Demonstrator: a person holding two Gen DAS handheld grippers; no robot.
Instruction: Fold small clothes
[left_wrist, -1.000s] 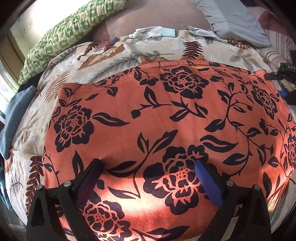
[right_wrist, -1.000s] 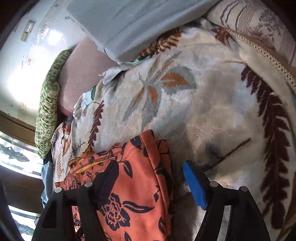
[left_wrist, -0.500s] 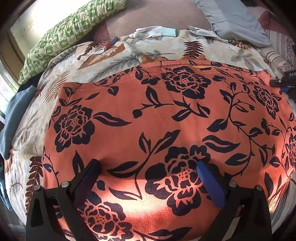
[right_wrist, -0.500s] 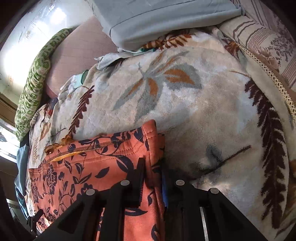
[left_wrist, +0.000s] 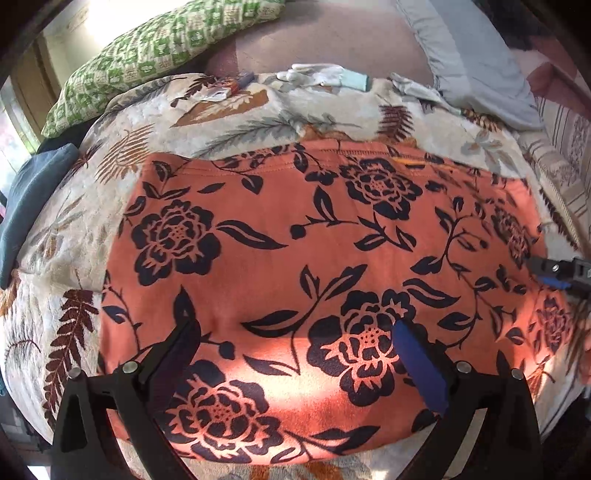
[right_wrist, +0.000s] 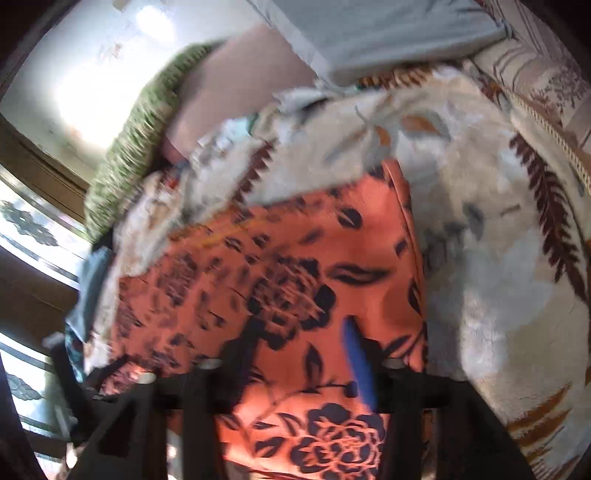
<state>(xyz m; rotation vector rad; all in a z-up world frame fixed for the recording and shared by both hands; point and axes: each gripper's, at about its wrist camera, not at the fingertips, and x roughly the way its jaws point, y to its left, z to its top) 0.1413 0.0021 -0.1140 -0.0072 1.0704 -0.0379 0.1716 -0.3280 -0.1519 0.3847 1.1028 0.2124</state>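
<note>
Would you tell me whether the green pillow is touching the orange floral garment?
Apart: the left wrist view shows leaf-print blanket between green pillow and orange floral garment.

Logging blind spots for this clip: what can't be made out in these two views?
- Right wrist view: motion blur smears the orange floral garment; the right gripper, jaws opening, hides its near part.
- Left wrist view: the left gripper covers the garment's near edge; the small items are too small.

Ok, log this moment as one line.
orange black-flowered garment: flat on leaf-print blanket | left hand-held gripper: open above it | right hand-held gripper: opening, nothing gripped
</note>
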